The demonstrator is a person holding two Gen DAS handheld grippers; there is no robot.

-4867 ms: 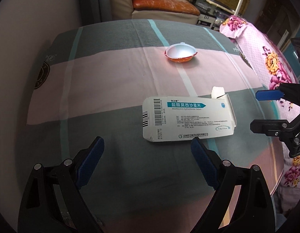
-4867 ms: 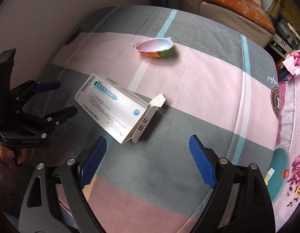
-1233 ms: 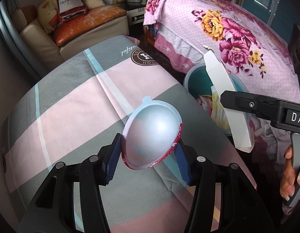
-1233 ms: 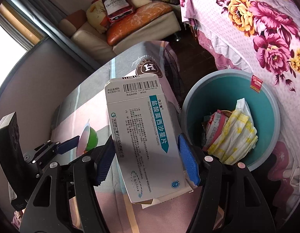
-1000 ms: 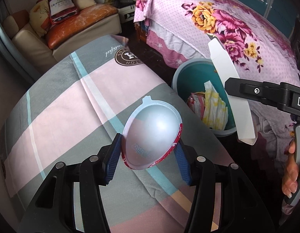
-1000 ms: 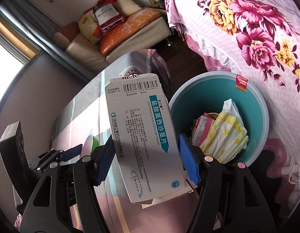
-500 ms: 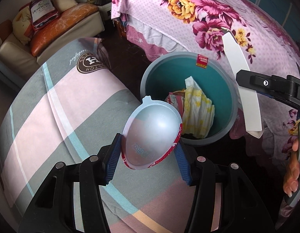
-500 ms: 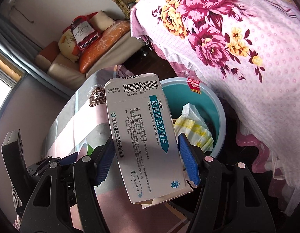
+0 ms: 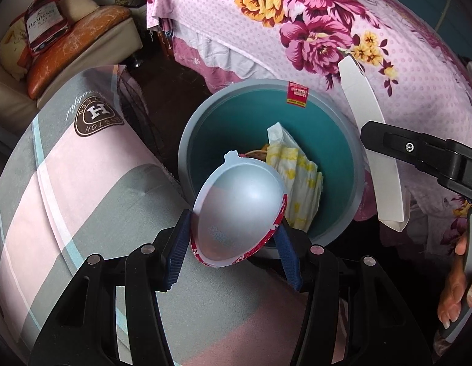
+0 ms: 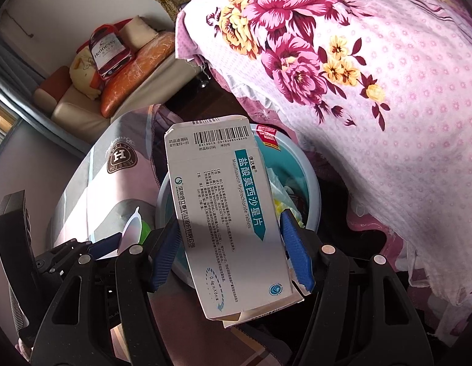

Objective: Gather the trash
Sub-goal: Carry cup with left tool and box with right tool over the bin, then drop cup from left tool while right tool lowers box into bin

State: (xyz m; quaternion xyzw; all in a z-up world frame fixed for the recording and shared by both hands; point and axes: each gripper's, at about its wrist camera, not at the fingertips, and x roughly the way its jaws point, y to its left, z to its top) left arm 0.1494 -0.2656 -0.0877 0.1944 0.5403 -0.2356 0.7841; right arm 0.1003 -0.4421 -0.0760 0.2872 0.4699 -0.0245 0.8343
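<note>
From my left wrist view, my left gripper (image 9: 233, 244) had its jaws clamped on an empty plastic cup (image 9: 239, 210), held above the teal bin (image 9: 205, 128). From my right wrist view, my right gripper (image 10: 230, 250) had its jaws clamped on a medicine box (image 10: 223, 210) over that bin (image 10: 312, 183).

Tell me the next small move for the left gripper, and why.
Probably ease it slightly further forward over the teal round bin, then open. The left gripper holds the white plastic cup, whose lower end appears to hang over the near rim.
</note>
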